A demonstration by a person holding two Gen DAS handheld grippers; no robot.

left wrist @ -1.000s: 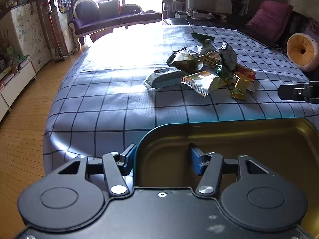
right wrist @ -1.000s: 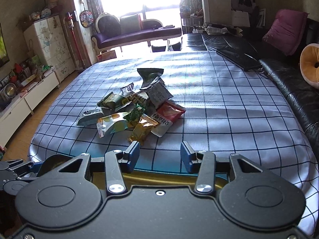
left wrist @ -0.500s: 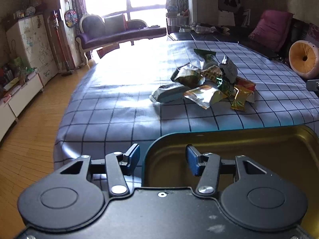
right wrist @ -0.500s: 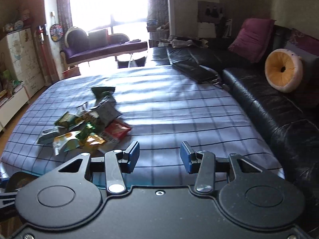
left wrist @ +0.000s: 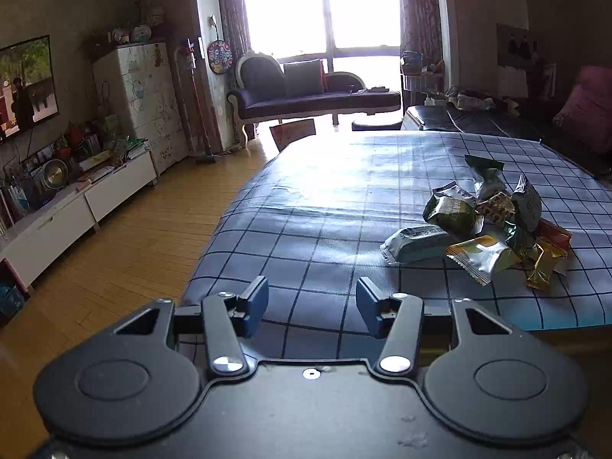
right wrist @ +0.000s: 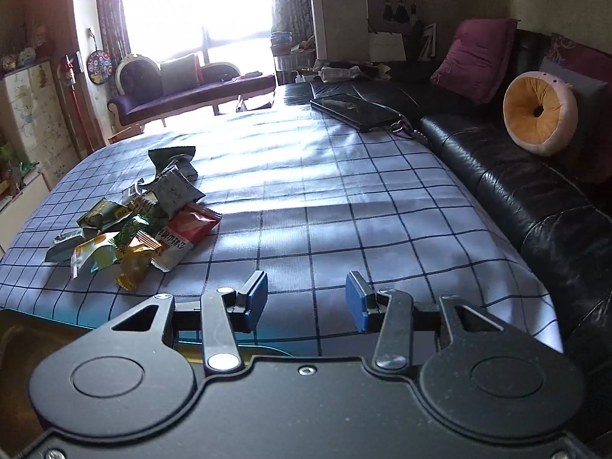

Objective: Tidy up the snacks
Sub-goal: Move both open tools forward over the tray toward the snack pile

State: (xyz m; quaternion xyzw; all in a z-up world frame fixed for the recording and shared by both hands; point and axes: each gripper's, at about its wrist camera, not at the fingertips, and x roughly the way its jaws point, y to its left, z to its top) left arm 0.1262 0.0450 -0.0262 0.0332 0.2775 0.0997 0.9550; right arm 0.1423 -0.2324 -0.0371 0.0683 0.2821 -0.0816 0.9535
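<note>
The snack packets (left wrist: 485, 225) lie in a loose heap on the checked tablecloth (left wrist: 325, 229), nearer the table's near edge than its far one, well apart from both grippers. A gold tin tray (right wrist: 23, 329) shows at the near edge, under the right gripper's body. The left gripper (left wrist: 311, 306) hangs over the near left corner, jaws wide apart and holding nothing. The right gripper (right wrist: 306, 300) hangs over the near edge, likewise spread and empty. A black sofa (right wrist: 516, 176) runs along the table's right side.
</note>
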